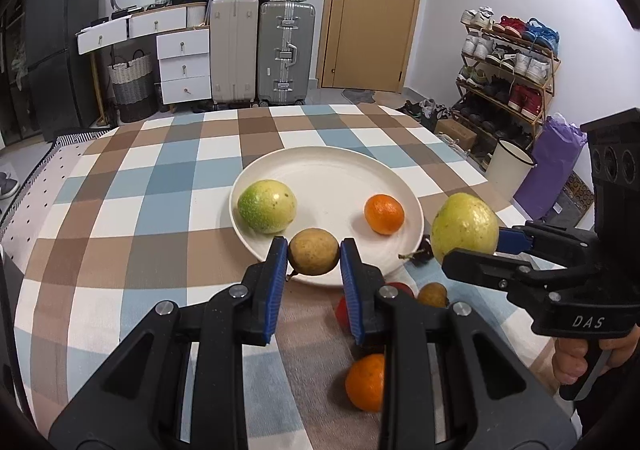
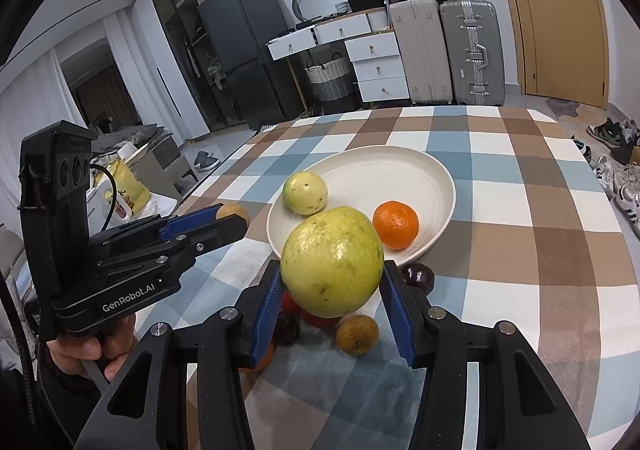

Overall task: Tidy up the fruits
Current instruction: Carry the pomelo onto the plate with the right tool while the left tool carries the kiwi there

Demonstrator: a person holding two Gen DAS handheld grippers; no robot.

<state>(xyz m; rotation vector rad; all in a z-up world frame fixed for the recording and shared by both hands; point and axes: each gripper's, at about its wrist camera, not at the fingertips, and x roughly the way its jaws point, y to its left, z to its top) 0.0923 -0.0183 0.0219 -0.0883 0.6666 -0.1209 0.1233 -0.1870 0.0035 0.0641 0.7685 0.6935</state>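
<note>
A small brown fruit (image 1: 314, 252) is pinched between the left gripper (image 1: 314, 254) pads, right over the plate (image 1: 332, 177) rim. A big yellow-green fruit (image 2: 332, 262) is clamped in the right gripper (image 2: 333, 282), held just beside the plate.

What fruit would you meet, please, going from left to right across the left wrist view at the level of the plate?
Green-yellow fruit on the plate → small brown fruit held in the left gripper → orange on the plate → large yellow-green fruit held in the right gripper.
</note>
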